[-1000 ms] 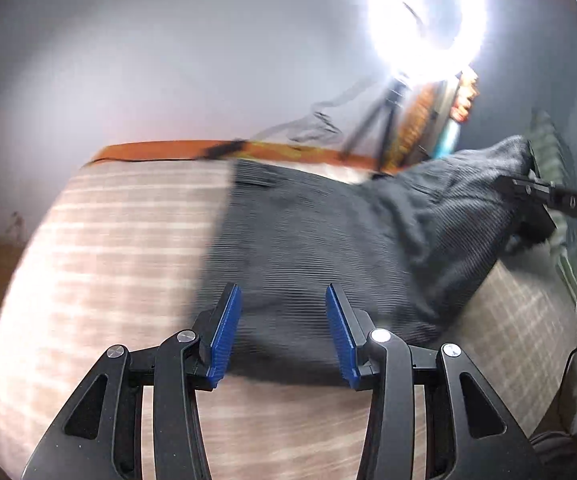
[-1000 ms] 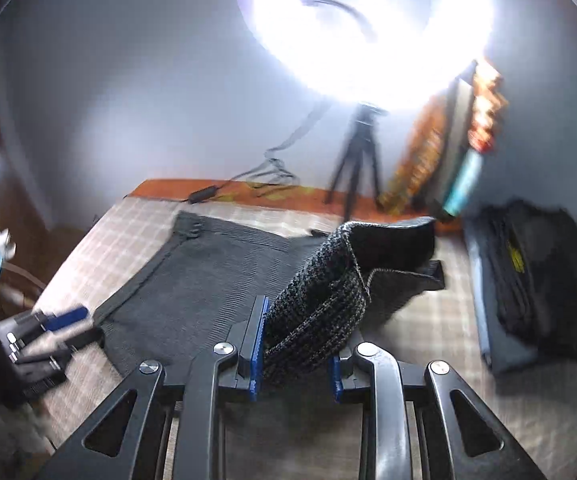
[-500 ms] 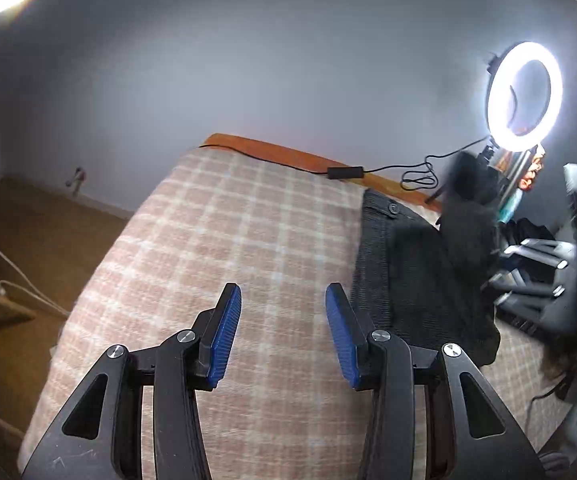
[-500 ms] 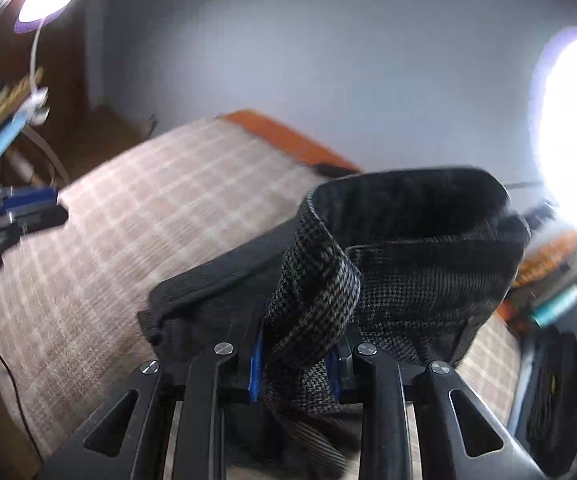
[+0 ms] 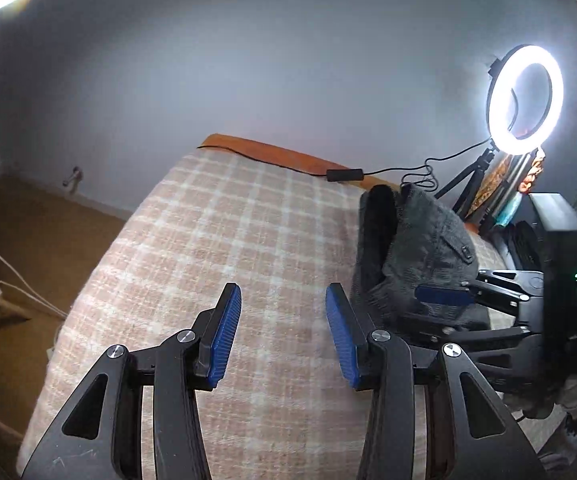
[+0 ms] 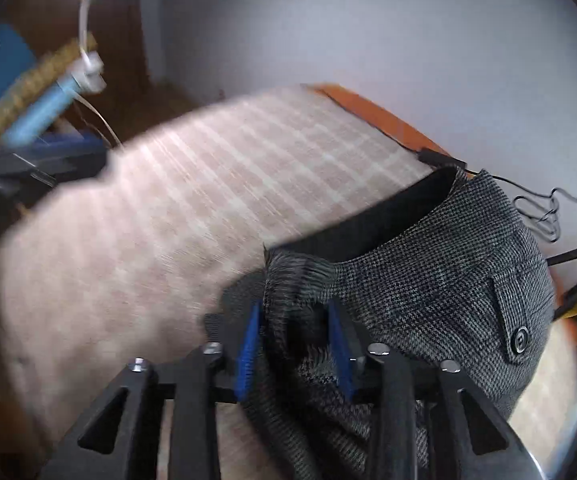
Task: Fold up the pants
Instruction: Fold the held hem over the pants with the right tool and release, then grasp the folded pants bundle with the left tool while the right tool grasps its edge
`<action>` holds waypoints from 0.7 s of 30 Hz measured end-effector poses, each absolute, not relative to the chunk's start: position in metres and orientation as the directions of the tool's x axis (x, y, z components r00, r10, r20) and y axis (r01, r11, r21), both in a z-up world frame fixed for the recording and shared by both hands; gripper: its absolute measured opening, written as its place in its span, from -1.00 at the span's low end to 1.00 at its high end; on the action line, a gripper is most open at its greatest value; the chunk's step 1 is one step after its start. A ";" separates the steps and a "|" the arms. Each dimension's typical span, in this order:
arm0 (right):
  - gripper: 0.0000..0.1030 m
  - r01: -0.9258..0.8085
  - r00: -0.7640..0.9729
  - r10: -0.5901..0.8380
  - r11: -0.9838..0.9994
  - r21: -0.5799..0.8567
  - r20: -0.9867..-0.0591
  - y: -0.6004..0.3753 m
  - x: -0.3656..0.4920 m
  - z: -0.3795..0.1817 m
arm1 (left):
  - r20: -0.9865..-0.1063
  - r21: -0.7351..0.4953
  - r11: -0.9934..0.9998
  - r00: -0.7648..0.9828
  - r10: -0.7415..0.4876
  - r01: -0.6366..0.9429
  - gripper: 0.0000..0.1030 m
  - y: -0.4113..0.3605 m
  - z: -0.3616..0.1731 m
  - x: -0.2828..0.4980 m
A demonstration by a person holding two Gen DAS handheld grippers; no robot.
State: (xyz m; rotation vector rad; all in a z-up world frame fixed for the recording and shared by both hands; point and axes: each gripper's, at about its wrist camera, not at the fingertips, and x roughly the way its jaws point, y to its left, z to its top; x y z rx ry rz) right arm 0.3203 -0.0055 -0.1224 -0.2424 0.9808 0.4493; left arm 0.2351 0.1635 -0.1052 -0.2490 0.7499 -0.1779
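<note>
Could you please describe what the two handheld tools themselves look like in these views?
Both are matte black plastic. The left tool has two angular fingers with triangular cutouts, silver round pivot screws and ribbed blue pads. The right tool is built the same way, with blue pads and silver screws. In the left wrist view its black boxy body shows a small green light.

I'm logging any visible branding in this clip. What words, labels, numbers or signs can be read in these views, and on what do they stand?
None can be read.
The pants show a weave, a pocket flap and a button, no label.
The black box on the right tool shows only a green light.
The packages under the ring light are too small and blurred.
</note>
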 end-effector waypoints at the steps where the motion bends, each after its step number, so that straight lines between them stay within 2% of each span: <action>1: -0.09 -0.483 0.480 0.298 0.875 0.036 -0.825 -0.013 0.314 -0.114 | -0.646 -0.289 0.954 0.719 -0.255 0.079 -0.18 0.160 -0.104 0.235; 4: -0.05 -0.479 0.512 0.381 0.870 0.111 -0.770 -0.050 0.298 -0.092 | -0.637 -0.280 0.952 0.717 -0.283 0.126 -0.18 0.139 -0.096 0.236; 7: -0.08 -0.428 0.563 0.357 0.897 0.106 -0.745 -0.088 0.301 -0.082 | -0.638 -0.225 0.953 0.710 -0.300 0.200 -0.18 0.103 -0.091 0.240; 14: -0.09 -0.264 0.604 0.259 0.957 0.117 -0.753 -0.155 0.344 -0.085 | -0.693 -0.116 0.934 0.647 -0.319 0.337 -0.17 0.031 -0.110 0.262; 21: -0.11 -0.303 0.550 0.257 0.948 0.097 -0.795 -0.143 0.391 -0.115 | -0.767 -0.126 0.936 0.566 -0.302 0.329 -0.17 0.032 -0.153 0.273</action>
